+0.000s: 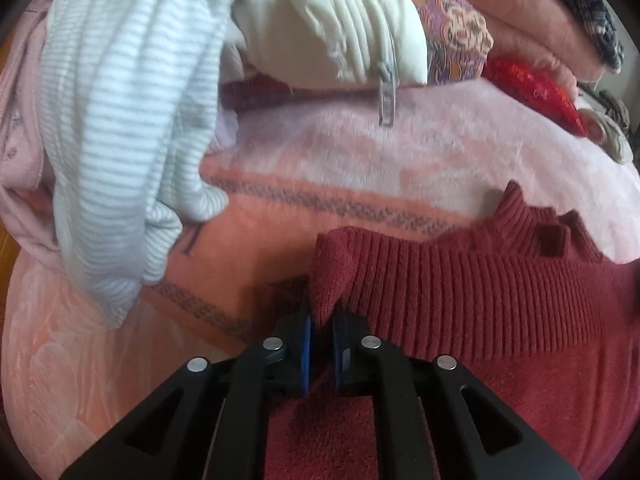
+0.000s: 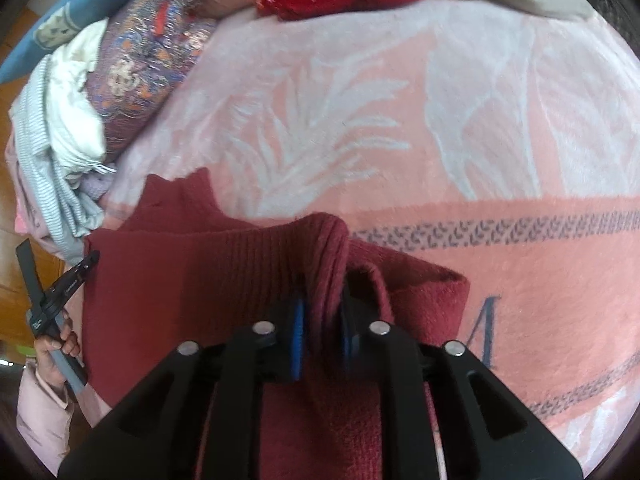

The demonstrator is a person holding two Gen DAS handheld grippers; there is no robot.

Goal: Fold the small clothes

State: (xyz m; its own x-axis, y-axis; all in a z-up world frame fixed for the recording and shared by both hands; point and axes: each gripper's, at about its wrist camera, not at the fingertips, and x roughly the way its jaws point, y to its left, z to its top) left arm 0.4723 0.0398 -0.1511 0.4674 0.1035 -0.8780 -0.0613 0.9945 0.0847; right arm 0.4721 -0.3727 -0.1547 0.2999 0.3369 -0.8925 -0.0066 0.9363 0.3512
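both grippers on the red knit sweater [image 2: 208,280], which lies on the pink blanket [image 2: 440,128] of the bed, low centre in both views. left gripper [image 1: 320,320]: fingers [image 1: 307,348] nearly together, clamped on a bunched corner of the ribbed edge. right gripper [image 2: 322,320]: fingers [image 2: 297,340] clamped on a thick fold of the same knit, a doubled layer between the blue pads. i can see my left hand [image 2: 56,354] on its handle at the lower left of the right wrist view.

handling, as i judge it: soft, limp, fairly thick wool-type knit. it won't hold shape and drapes and sags between the two grips. fuzzy surface, so not slippery, and not fragile, but the rib stretches if pulled hard. bulk at the fold means the pads bite on several layers and the inner one could slide out.

best hold is the ribbed hem or collar band [image 1: 520,232], denser and less stretch. take both corners level so the fold line stays straight.

clutter: the striped garment [image 1: 120,120] and white cloth [image 1: 320,20] pile at upper left, close to the sweater; keep clear.
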